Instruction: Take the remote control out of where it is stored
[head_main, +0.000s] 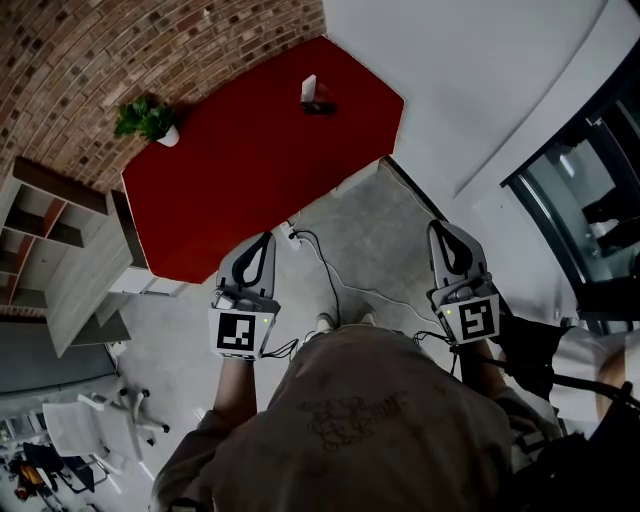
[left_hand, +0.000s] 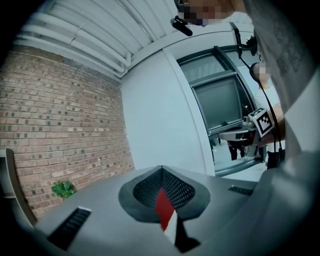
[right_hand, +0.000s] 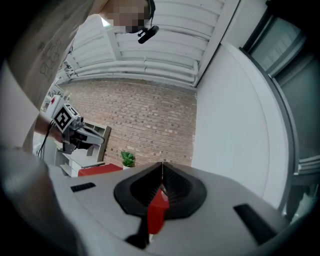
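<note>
A red table (head_main: 250, 170) stands ahead by the brick wall. Near its far end sits a small white and dark thing (head_main: 316, 94); I cannot tell whether it is the remote control or its holder. My left gripper (head_main: 264, 240) is held level over the floor just short of the table's near edge, jaws shut with nothing between them. My right gripper (head_main: 439, 230) hovers further right over the bare floor, also shut and empty. In the left gripper view the jaws (left_hand: 161, 169) meet in one seam, as do the right gripper's jaws (right_hand: 162, 164) in its own view.
A potted plant (head_main: 150, 120) stands on the table's left corner. A grey shelf unit (head_main: 60, 250) is at the left, a white swivel chair (head_main: 110, 415) lower left. Cables (head_main: 325, 275) trail over the floor. Glass doors (head_main: 590, 200) are at the right.
</note>
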